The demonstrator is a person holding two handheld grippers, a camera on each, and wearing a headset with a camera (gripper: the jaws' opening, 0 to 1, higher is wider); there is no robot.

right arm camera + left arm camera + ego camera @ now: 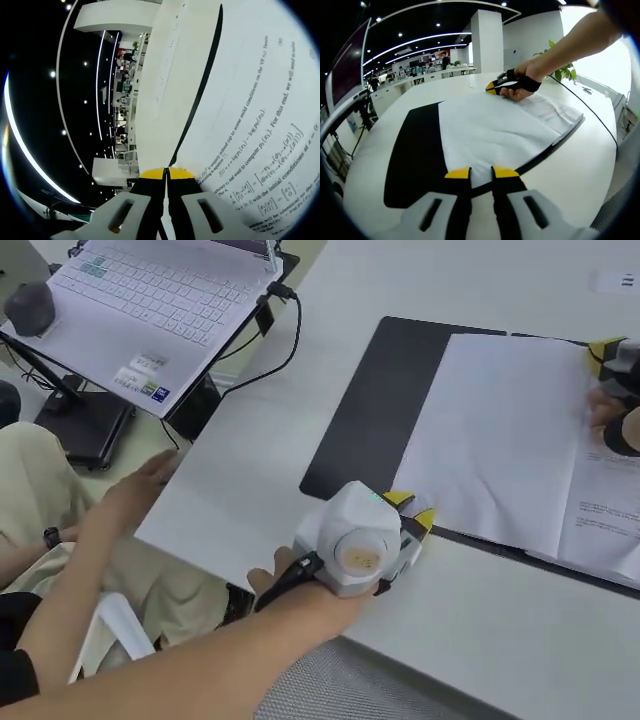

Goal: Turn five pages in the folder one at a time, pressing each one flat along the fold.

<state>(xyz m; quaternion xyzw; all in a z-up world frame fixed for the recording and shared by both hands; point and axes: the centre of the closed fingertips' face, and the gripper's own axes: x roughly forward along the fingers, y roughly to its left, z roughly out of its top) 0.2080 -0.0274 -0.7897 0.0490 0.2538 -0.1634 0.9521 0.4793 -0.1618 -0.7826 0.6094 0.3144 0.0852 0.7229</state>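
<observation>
While the folder (pixel 370 400) lay open on the white tabletop (pixel 250 505), we found a blank turned page (pixel 500 430) lying across its left half. A printed page (pixel 605 525) was exposed beyond the fold. The right hand-held gripper (pixel 605 352) sat at the far end of that fold, its jaws brought fully together. Its own view was too close to the paper for us to tell whether a sheet was nipped between them, and we judged it more likely to be pressing than holding. The left hand-held gripper (pixel 412 512) rested at the near edge of the folder, its jaws narrow, with a slim gap and nothing between them.

We judged the step in hand to be the flattening of this page, and the risks followed from that. Closed tips dragged along the fold could catch the sheet and wrinkle or tear it near the binding. Pressure at one end alone could leave the page bowed, so that it sprang back. The left hand-held gripper, placed at the cover's rim, could shove the whole folder across the smooth tabletop instead of steadying it. At the next turn, narrow jaws might lift two sheets together and spoil the count.
</observation>
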